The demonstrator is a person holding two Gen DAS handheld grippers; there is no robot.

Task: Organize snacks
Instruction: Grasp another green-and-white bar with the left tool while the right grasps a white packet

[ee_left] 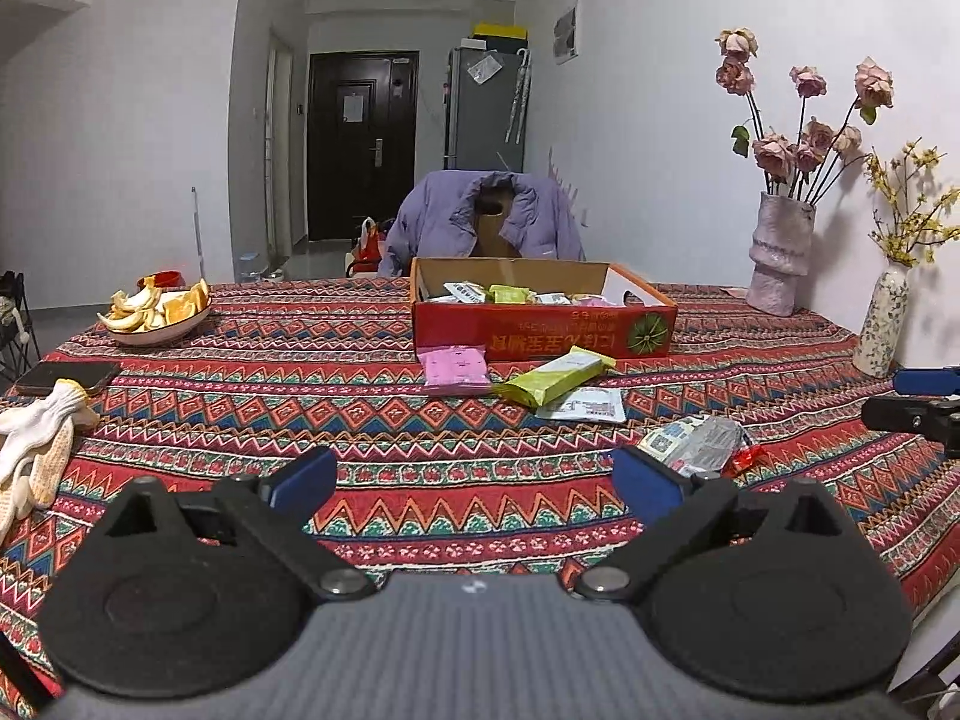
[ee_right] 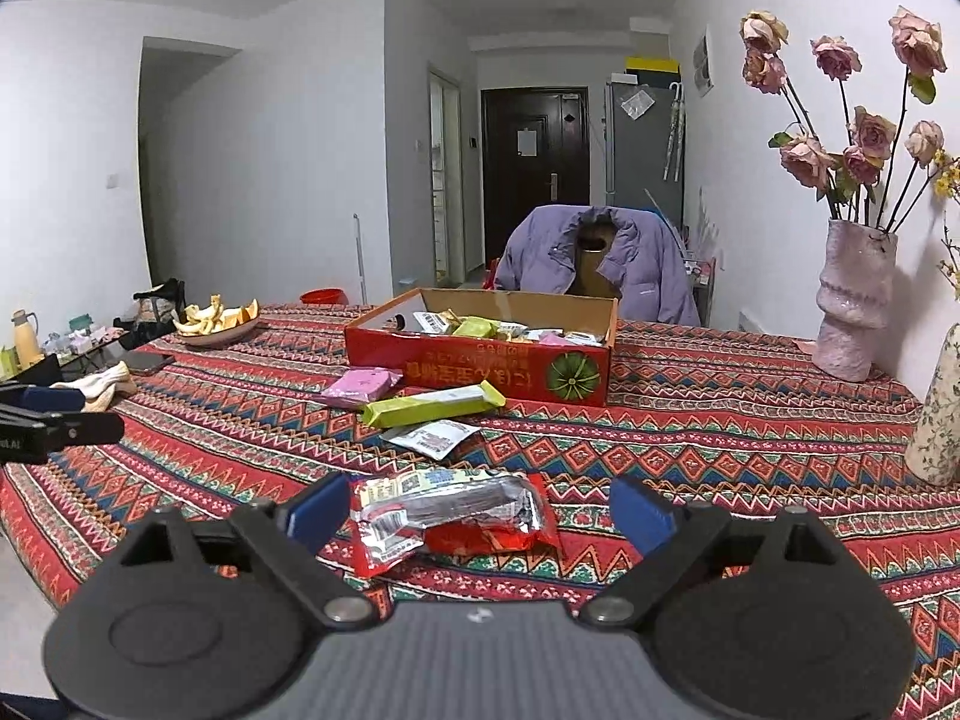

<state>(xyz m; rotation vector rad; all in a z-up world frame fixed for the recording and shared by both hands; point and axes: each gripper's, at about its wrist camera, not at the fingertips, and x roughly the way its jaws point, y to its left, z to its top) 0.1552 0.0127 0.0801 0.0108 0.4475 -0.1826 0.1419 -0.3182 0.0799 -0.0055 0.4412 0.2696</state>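
Note:
A red cardboard box (ee_left: 543,336) (ee_right: 480,366) holding several snack packets stands on the patterned tablecloth. In front of it lie a pink packet (ee_left: 454,367) (ee_right: 359,387), a green bar (ee_left: 555,376) (ee_right: 433,407) and a white sachet (ee_left: 585,405) (ee_right: 433,439). A red and silver packet (ee_right: 453,519) (ee_left: 699,447) lies between my right gripper's (ee_right: 479,516) open fingers, on the cloth. My left gripper (ee_left: 474,480) is open and empty over bare cloth, left of that packet.
A plate of orange peel (ee_left: 157,309), a phone (ee_left: 69,376) and white gloves (ee_left: 36,444) lie at the left. A pink vase of roses (ee_left: 780,252) and a floral vase (ee_left: 882,324) stand by the right wall. A chair with a purple jacket (ee_left: 480,222) is behind the box.

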